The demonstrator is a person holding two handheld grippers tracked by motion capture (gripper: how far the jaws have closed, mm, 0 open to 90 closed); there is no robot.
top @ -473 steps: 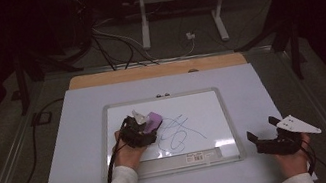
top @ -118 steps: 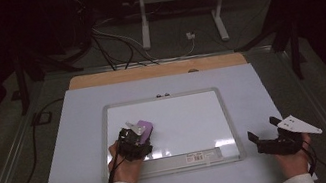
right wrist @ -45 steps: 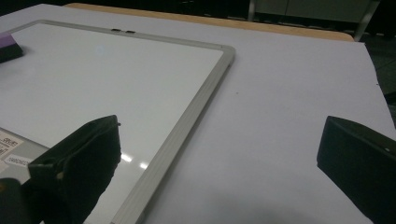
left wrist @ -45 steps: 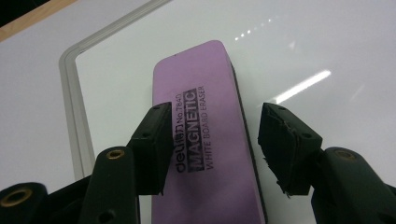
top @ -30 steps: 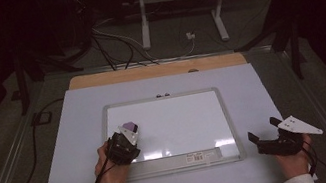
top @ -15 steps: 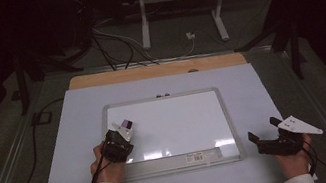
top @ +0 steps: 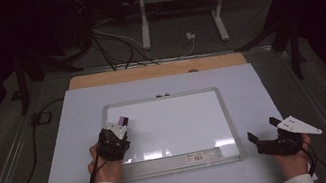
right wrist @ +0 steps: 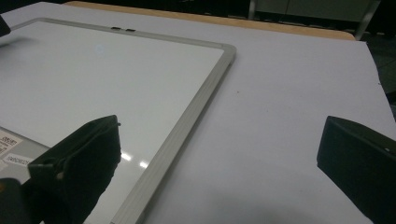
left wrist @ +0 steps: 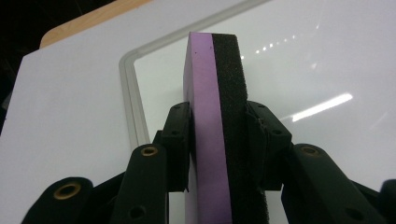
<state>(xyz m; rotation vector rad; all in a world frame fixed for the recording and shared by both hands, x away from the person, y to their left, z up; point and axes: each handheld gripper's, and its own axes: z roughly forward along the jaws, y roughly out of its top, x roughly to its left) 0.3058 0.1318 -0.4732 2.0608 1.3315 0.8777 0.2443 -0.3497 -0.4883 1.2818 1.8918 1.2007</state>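
A whiteboard [top: 182, 126] with a grey frame lies flat on the white table; its surface is wiped clean. My left gripper [top: 118, 128] hovers over the board's near left corner, shut on a purple eraser [top: 124, 122] with a black felt side. In the left gripper view the eraser [left wrist: 215, 126] stands on edge between the jaws, above the board's left frame [left wrist: 127, 100]. My right gripper [top: 265, 134] rests on the table to the right of the board, open and holding nothing. The right gripper view looks past its fingers [right wrist: 79, 163] at the board's right frame [right wrist: 196, 112].
A white sheet [top: 273, 97] covers the tabletop, with a wooden strip [top: 147, 71] along the far edge. Cables [top: 111, 39] and a metal stand [top: 181, 2] sit on the dark floor beyond. A barcode label [top: 198, 156] is stuck on the board's near frame.
The blue scribbles on the board are gone. My left gripper has slid with the eraser from the board's middle to its near left corner. The right gripper has stayed put.
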